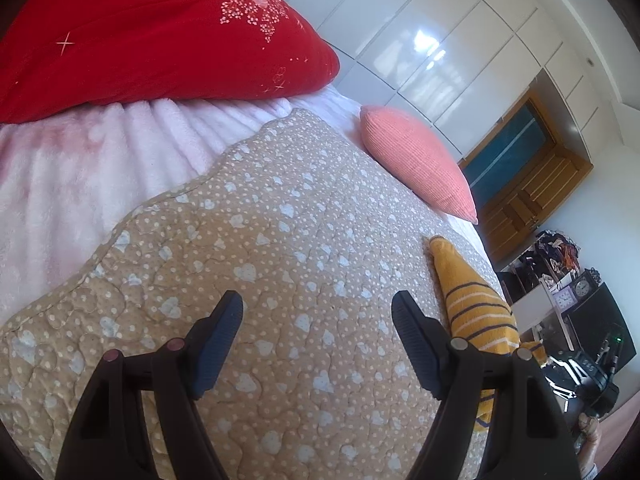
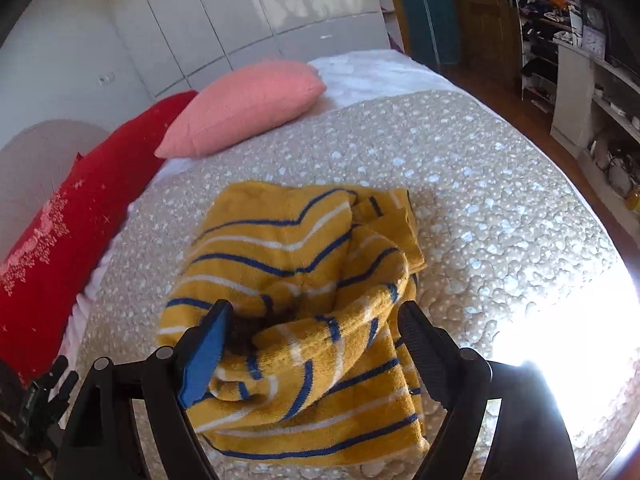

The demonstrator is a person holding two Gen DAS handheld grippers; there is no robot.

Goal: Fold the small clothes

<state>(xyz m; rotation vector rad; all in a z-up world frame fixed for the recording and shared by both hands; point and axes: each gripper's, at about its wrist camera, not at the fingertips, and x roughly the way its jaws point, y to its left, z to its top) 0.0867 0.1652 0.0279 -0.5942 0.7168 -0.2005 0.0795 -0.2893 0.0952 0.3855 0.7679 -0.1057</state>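
Observation:
A small mustard-yellow garment with blue and white stripes (image 2: 280, 248) lies bunched and creased on the beige heart-print quilt (image 2: 460, 184). My right gripper (image 2: 315, 307) stands wide over its near part. A rolled fold of the fabric lies between the fingers, and the pads do not squeeze it. In the left wrist view the same garment (image 1: 476, 308) shows at the right, just beyond the right finger. My left gripper (image 1: 318, 298) is open above bare quilt (image 1: 280, 200) with nothing between its fingers.
A pink pillow (image 2: 248, 104) and a red flowered pillow (image 2: 80, 220) lie at the head of the bed on a white fleece blanket (image 1: 100, 160). Glossy white wardrobes (image 1: 440, 40) stand behind. Cluttered shelves (image 2: 580, 60) line the wall past the bed's right edge.

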